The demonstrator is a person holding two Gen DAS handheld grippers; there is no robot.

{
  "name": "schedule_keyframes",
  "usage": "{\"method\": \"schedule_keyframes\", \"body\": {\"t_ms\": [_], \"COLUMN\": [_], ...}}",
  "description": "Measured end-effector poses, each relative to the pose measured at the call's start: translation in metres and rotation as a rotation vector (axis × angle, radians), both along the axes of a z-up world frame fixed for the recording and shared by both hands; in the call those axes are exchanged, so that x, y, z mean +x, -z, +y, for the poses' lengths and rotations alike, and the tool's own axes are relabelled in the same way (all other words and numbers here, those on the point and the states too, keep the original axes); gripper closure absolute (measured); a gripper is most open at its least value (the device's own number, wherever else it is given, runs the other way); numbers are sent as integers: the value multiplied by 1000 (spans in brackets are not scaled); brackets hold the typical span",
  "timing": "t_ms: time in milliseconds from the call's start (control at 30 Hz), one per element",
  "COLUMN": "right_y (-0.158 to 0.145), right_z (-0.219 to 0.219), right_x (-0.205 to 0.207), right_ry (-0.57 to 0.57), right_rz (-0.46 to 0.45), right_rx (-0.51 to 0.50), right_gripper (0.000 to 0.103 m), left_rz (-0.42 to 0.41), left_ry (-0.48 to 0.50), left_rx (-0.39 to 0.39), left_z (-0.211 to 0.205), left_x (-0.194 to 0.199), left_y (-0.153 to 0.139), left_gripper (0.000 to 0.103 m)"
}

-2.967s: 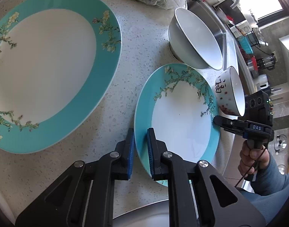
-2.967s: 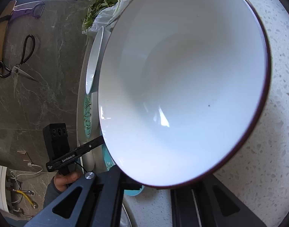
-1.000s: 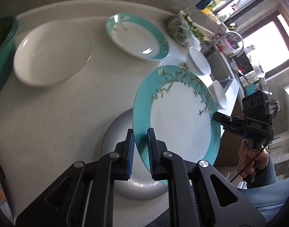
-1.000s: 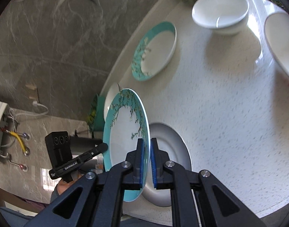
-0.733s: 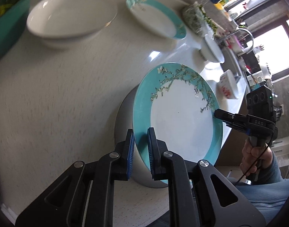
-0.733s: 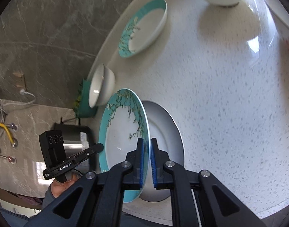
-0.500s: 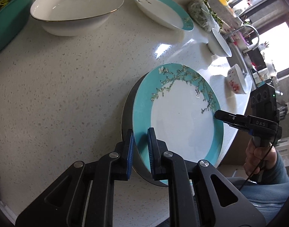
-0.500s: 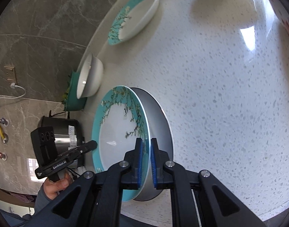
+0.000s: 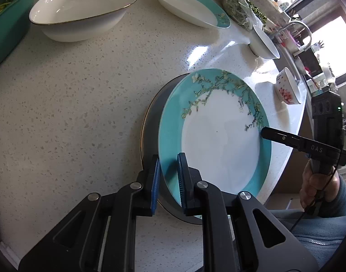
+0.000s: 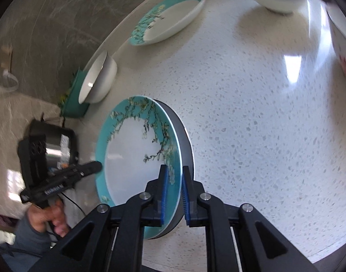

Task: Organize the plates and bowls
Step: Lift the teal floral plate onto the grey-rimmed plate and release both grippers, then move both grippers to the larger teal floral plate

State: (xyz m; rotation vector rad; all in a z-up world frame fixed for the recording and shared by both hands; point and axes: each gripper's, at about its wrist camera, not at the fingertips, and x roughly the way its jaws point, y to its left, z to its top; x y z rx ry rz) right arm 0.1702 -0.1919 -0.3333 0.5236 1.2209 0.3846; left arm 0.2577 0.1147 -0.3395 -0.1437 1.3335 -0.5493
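The left gripper (image 9: 168,158) has its fingers closed on the near rim of the teal-rimmed plate (image 9: 218,140). The blue pads (image 9: 155,181) sit one on each face of the rim.

The right gripper (image 10: 174,170) grips the opposite rim of the same plate. Its fingers are opening, with the rim between them and the pads against it. In the left wrist view, the tip of this gripper meets the teal band at the plate's far side, and the person's right hand (image 9: 318,188) is wrapped around the handle below.

The teal-rimmed plate is tilted, with its white centre and branch pattern facing up. It sits directly over a grey plate (image 9: 152,122) that lies flat on the tabletop (image 9: 82,90), close to the edge on the person's side. Whether the lower rim of the teal-rimmed plate touches the grey plate cannot be determined.

Other items on the tabletop:
- An oval white bowl (image 9: 82,11) stands near the back edge.
- A second teal plate (image 9: 191,6) lies beside it along the same edge.
- A bag of greens (image 9: 238,6) lies further along that edge.
- A round white bowl (image 9: 263,43) stands just beside the bag.
- A small red-patterned bowl (image 9: 286,90) stands near the edge on the person's side, well apart from the grey plate.
- A green container (image 9: 7,22) sits next to the oval white bowl, at the back edge.
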Motion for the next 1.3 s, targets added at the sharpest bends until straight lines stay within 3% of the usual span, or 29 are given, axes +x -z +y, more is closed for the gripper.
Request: {"method": "schedule_keyframes", "body": {"t_ms": [233,600,1033,1300], "right_y": [-9,-15,-19,-19], "right_z": [23,41,80,81], "right_x": [0,-1,-4,-4], "right_ry": [-91,-122,-212,-195], "right_rz": [-67,-92,-145,-149], "right_rx": [-165,-302,-628,-649], "right_gripper": [84,78,72,72], "left_rz": [-3,-2,-51,-91], "left_ry": [0,19,46,68], "left_rx": [16,44,103,125], "left_z": [2,-5,-22,-27], "left_x": [1,2,5,3], "left_y": [-3,-3,-2,-1], "left_gripper": [90,89,84,82]}}
